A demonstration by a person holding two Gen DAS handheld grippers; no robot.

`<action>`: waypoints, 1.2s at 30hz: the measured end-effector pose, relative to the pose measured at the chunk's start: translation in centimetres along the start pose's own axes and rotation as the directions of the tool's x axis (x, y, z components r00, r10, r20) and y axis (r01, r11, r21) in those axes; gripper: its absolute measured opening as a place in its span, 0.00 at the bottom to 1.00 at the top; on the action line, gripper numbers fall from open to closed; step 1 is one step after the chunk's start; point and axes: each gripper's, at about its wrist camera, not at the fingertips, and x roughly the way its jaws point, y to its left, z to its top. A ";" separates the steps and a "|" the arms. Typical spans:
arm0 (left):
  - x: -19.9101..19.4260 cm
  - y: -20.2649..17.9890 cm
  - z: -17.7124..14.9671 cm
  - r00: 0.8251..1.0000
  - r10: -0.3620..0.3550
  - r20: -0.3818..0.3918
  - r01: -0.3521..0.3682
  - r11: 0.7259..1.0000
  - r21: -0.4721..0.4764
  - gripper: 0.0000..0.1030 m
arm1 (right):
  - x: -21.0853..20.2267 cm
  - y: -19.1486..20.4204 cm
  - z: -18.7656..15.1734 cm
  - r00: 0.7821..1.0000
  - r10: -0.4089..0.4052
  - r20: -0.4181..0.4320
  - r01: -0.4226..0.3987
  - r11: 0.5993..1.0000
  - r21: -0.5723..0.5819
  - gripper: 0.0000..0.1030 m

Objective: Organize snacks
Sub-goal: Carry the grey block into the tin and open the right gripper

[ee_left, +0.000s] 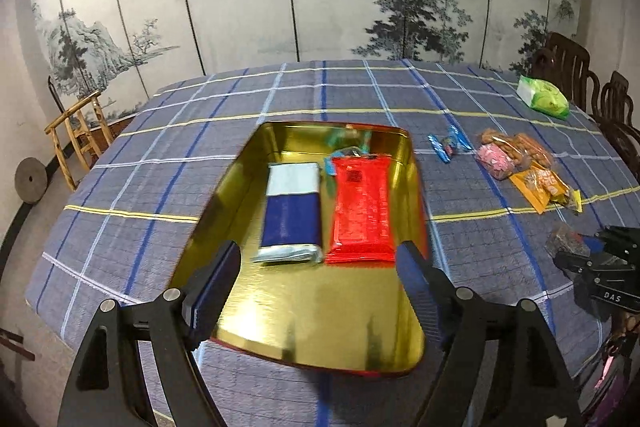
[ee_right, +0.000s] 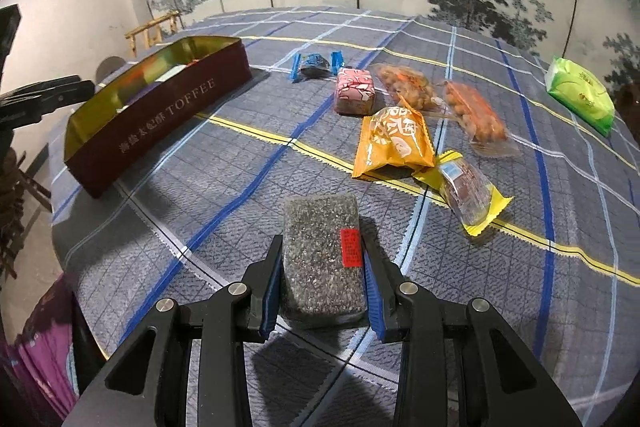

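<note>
Wide apart and holding nothing, the left gripper (ee_left: 320,283) hangs over the tin (ee_left: 320,339). Inside the tin lie a blue pack (ee_left: 291,215), a red pack (ee_left: 362,211) and some small candies. Right gripper (ee_right: 320,291) squeezes a grey bar (ee_right: 322,259) over the table (ee_right: 200,195).

In the left wrist view the tin (ee_left: 288,315) takes the centre of the frame, on the table (ee_left: 120,187). In it two flat packets lie side by side: the wide packet (ee_left: 291,211) on the left, the flat packet (ee_left: 362,211) touching its right side, and behind them, at the tin's far wall, perhaps some small candies. Right of the tin, loose snacks (ee_left: 520,163) lie grouped; the tissue pack (ee_left: 542,97) is further behind, upper right.
</note>
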 end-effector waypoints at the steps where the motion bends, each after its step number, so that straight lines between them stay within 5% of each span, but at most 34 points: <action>1: -0.2 0.6 -0.1 1.000 0.002 0.012 -0.002 1.000 -0.013 0.75 | 0.0 0.1 0.0 1.000 0.002 -0.009 -0.002 1.000 0.008 0.35; 17: 2.1 14.0 -1.7 0.988 0.104 0.114 -0.075 0.969 -0.237 0.77 | -1.7 3.3 3.5 0.987 0.158 0.041 -0.162 0.977 0.140 0.35; 28: 4.6 17.9 -1.9 0.985 0.100 0.141 -0.037 0.918 -0.394 0.77 | 0.7 10.2 11.2 0.925 0.373 0.067 -0.379 0.909 0.172 0.35; 36: 5.4 19.6 -2.0 0.975 0.186 0.124 -0.104 0.868 -0.486 0.77 | 6.6 17.0 15.8 0.895 0.445 -0.041 -0.434 0.887 0.159 0.35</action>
